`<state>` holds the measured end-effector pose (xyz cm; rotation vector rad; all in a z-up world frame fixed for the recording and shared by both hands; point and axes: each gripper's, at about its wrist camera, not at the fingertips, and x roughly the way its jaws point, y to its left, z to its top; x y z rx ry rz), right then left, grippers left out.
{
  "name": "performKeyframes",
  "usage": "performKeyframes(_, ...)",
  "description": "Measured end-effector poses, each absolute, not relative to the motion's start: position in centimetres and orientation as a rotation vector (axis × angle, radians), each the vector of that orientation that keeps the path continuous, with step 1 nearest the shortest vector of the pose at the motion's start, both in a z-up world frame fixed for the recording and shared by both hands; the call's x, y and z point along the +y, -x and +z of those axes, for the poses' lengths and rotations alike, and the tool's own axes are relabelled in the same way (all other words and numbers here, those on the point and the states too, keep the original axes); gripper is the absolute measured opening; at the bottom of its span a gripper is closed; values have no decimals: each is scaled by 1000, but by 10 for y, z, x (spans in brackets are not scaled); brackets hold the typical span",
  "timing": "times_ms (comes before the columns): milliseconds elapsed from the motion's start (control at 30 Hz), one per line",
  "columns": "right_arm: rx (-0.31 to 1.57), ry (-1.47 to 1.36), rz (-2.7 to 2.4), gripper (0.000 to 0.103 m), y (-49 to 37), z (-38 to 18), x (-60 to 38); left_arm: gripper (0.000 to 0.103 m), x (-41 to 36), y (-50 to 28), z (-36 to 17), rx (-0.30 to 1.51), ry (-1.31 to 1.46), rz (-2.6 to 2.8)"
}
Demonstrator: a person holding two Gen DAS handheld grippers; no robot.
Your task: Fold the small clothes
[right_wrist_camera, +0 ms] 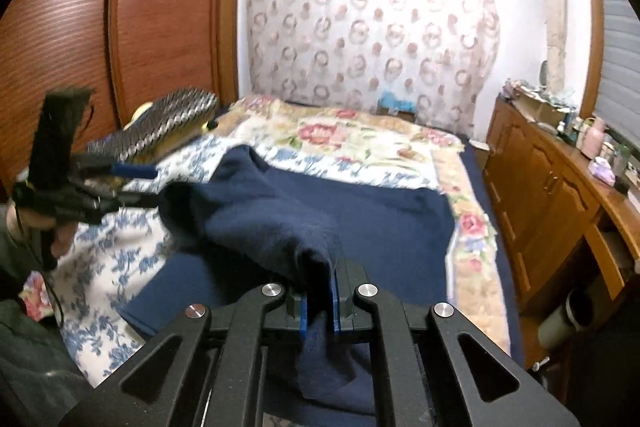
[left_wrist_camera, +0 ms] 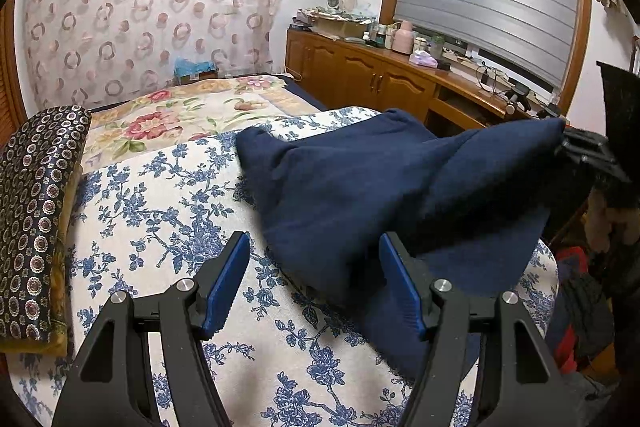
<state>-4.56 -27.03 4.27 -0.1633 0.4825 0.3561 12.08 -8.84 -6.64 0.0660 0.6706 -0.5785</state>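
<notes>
On the bed — navy garment [left_wrist_camera: 340, 195] crosswise

Soft indoor light, heavy fisheye bending with dark corners, right-view motion blur.

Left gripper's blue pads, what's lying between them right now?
Only the blue-flowered white bedcover, in the left wrist view; the left gripper is open, the navy knitted garment just beyond.
</notes>
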Motion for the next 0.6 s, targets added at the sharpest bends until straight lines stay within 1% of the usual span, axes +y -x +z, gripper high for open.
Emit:
performKeyframes(133, 504, 148, 262, 8, 51, 42, -294, 68, -88, -121, -67, 671, -65, -579)
performKeyframes(367, 719, 92, 156, 8, 30, -17, -328, 68, -88, -121, -67, 672, -68, -578)
performKeyframes(433, 739, 81, 151, 11, 33, -25, -331, 68, -88, -121, -67, 673, -67, -578)
performKeyframes(533, 744, 86, 157, 12, 40, -28, -327, 68, -91, -120, -66, 673, -70, -579)
performKeyframes(600, 746, 101, 153, 17, 44, -25, -324, 68, -93, -119, -66, 673, -71, -580)
